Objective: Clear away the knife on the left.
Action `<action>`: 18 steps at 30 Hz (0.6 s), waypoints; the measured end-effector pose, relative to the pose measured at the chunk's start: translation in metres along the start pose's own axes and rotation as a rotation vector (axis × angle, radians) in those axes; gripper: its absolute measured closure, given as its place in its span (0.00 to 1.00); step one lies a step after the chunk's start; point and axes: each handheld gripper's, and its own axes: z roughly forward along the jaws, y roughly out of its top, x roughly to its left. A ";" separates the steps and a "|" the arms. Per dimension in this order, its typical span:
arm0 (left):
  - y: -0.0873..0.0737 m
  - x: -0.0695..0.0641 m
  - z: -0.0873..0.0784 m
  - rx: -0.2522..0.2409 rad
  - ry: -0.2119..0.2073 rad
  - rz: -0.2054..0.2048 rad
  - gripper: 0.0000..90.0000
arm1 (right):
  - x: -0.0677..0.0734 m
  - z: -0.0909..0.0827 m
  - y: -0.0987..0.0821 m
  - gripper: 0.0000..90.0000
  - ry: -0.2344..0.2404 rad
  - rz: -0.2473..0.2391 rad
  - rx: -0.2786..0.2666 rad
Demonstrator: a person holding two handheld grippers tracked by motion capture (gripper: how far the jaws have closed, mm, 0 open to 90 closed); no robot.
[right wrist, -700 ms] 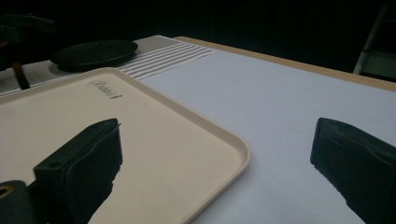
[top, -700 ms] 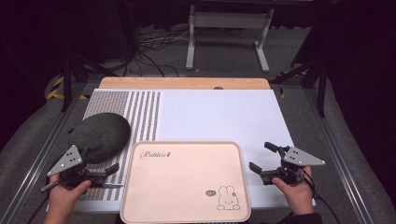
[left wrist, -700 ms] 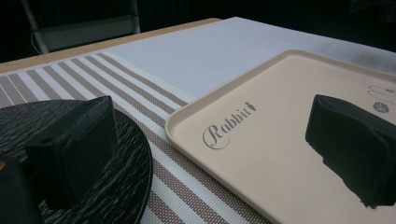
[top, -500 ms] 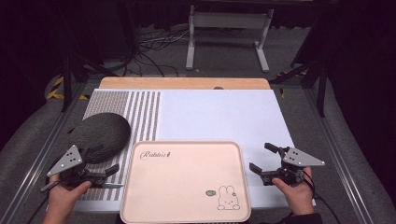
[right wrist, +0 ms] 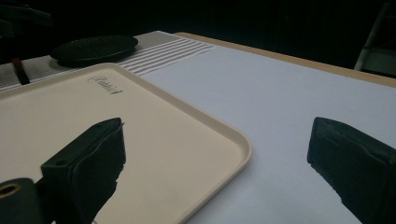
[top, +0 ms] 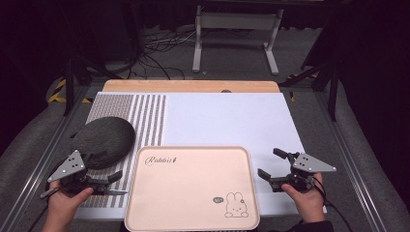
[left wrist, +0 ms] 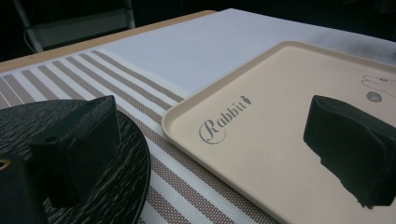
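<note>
White tabletop [top: 227, 116]: pink tray [top: 191, 191] lies between both grippers' parted, empty fingers [top: 115, 177], touching neither.

Readable on the pale pink rectangular plastic tray [top: 193, 193]: the word "Rabbit" in dark cursive script [top: 161, 160], near the far left corner of the tray floor, followed by a tiny dark mark too small to make out. Same script seen large in the left gripper view [left wrist: 223, 122], and slanted and blurred in the right gripper view [right wrist: 105, 84]. Near the opposite corner, a line-drawn rabbit figure [top: 235, 206] beside a small dark oval emblem [top: 217, 198], its content illegible. No other writing legible anywhere.
</note>
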 end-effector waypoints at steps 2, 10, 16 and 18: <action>0.001 0.000 0.000 0.002 -0.002 0.000 0.05 | 0.000 0.000 0.000 0.06 0.001 -0.001 0.000; 0.008 0.007 -0.002 0.051 -0.051 -0.035 0.06 | 0.000 0.000 0.001 0.05 0.000 0.006 0.002; 0.018 0.008 -0.009 0.072 -0.064 -0.013 0.05 | 0.000 0.001 0.001 0.05 0.002 0.003 0.008; 0.020 0.009 -0.010 0.094 -0.062 0.000 0.05 | 0.000 0.001 0.001 0.05 0.002 0.003 0.006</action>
